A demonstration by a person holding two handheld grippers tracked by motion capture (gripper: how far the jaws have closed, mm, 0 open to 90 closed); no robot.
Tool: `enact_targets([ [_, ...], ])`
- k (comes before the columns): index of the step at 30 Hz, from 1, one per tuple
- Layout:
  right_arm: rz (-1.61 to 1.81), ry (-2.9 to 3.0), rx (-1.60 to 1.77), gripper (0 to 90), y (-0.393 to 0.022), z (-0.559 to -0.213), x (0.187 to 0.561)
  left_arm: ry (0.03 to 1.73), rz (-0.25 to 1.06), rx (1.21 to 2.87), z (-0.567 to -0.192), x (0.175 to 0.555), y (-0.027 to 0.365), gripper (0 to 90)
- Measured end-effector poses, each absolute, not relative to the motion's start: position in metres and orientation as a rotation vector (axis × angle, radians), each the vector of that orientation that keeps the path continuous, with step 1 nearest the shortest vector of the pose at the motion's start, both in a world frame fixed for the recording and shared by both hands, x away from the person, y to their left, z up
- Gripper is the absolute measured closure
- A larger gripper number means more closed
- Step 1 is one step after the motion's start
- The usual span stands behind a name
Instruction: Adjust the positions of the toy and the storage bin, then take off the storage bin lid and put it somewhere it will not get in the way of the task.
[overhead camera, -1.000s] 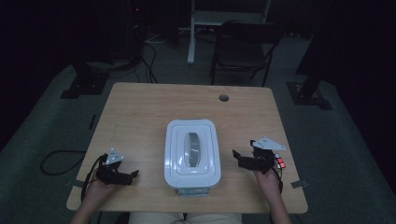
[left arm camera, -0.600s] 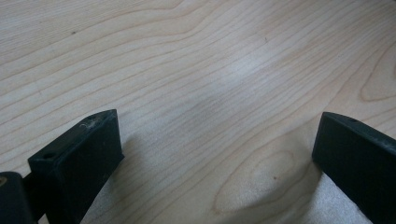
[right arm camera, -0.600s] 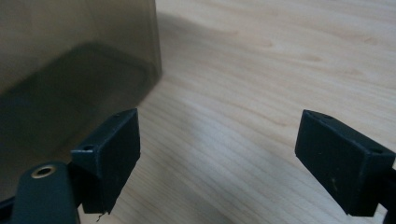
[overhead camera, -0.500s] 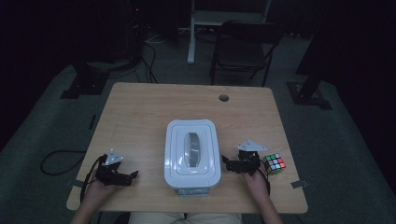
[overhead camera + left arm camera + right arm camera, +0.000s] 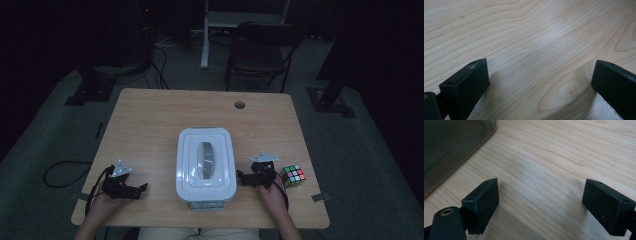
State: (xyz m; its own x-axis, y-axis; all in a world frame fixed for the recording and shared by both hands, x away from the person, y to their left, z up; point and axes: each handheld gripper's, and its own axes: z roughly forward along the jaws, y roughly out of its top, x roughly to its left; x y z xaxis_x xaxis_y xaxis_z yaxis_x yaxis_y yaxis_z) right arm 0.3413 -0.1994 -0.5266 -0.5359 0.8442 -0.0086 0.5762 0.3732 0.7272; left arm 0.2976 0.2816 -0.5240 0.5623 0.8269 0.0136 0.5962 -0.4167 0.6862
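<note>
2 hand-held grippers wide, empty: right hand-held gripper (image 5: 248, 177) at box (image 5: 205, 164) 3 o'clock side (cube (image 5: 293, 175) just behind) risks shoving box; left hand-held gripper (image 5: 134, 189) idle on surface (image 5: 150, 120).

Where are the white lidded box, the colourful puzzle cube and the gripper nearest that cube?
white lidded box (image 5: 206, 147), high view, flat lid above its handle.
puzzle cube (image 5: 293, 175), high view, its top face.
right gripper (image 5: 248, 178), high view, midway between its fingertips.
</note>
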Motion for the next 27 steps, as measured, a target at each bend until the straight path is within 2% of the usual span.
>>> enact_targets([
  [21,0.97,2.266,1.249,12.6,-0.2,-0.527,0.343,1.123,0.457,2.197,-0.521,0.298,0.283,2.3],
  [27,0.97,2.266,1.249,12.6,-0.2,-0.527,0.343,1.133,0.415,2.18,-0.511,0.295,0.281,2.3],
])
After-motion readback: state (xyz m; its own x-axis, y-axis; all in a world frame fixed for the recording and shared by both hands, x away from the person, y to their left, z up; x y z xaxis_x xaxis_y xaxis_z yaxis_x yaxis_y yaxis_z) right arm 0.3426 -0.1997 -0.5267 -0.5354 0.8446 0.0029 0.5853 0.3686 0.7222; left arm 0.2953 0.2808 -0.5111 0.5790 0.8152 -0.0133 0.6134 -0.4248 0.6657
